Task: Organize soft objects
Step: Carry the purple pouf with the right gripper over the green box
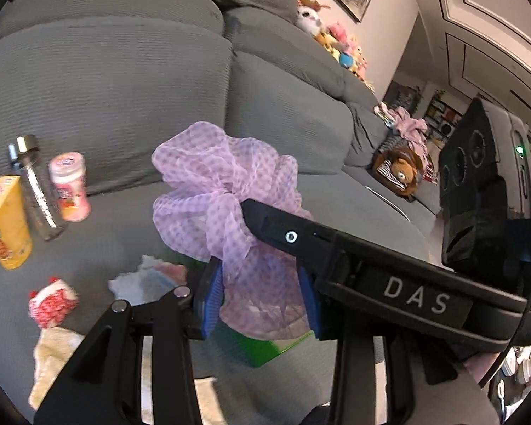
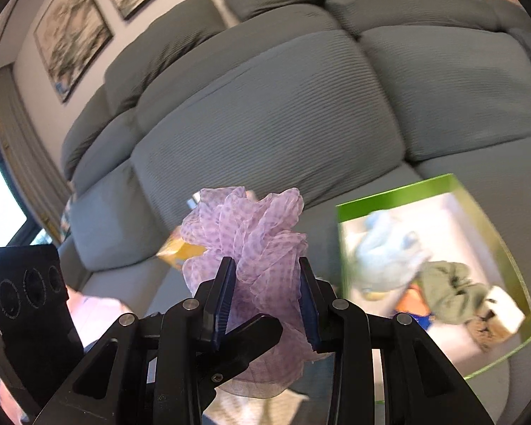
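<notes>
We grip the lilac scrunchie [image 2: 246, 244] with both tongs [image 1: 262, 299] [image 2: 265, 304], clenched above the grey sofa [image 1: 106, 106].

Both grippers meet at 1 lilac scrunchie [image 1: 226, 209]: left gripper [image 1: 262, 294] and right gripper [image 2: 267, 295] each clamp it, the right crossing the left's view.

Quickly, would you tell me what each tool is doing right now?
Left tool: closed on the purple scrunchie.
Right tool: closed on the same purple scrunchie.
</notes>
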`<act>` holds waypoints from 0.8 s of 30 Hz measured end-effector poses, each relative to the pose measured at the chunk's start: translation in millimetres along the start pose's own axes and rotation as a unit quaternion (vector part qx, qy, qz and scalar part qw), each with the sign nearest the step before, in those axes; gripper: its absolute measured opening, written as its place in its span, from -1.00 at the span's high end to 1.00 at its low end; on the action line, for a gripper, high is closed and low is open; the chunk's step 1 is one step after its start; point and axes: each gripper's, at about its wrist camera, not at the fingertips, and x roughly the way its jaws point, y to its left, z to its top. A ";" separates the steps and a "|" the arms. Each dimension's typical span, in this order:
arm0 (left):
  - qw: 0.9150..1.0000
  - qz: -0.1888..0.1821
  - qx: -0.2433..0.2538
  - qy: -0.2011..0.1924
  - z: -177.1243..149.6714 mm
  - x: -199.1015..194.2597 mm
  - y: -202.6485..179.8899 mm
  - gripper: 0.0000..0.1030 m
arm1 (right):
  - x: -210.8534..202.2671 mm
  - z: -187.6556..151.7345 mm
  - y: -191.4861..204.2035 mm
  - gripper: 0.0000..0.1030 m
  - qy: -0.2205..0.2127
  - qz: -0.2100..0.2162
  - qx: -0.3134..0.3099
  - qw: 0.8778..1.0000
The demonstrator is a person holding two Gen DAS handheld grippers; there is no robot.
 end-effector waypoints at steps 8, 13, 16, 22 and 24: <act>0.999 -0.021 0.013 0.035 5.1 38.0 -23.7 0.29 | -6.6 2.0 -48.5 0.28 -0.014 -0.022 0.059 0.998; 0.998 -0.034 0.019 0.058 7.2 62.6 -31.9 0.28 | -7.7 1.7 -72.3 0.28 -0.023 -0.046 0.084 0.995; 0.996 -0.037 0.021 0.072 8.0 77.2 -35.1 0.28 | -3.9 2.1 -88.0 0.27 -0.024 -0.057 0.100 0.993; 0.994 -0.036 0.019 0.106 8.3 108.2 -35.6 0.28 | 7.2 1.8 -112.9 0.28 -0.021 -0.082 0.133 0.988; 0.993 -0.032 0.019 0.116 9.1 117.0 -34.1 0.28 | 12.6 1.8 -120.1 0.27 -0.020 -0.087 0.141 0.986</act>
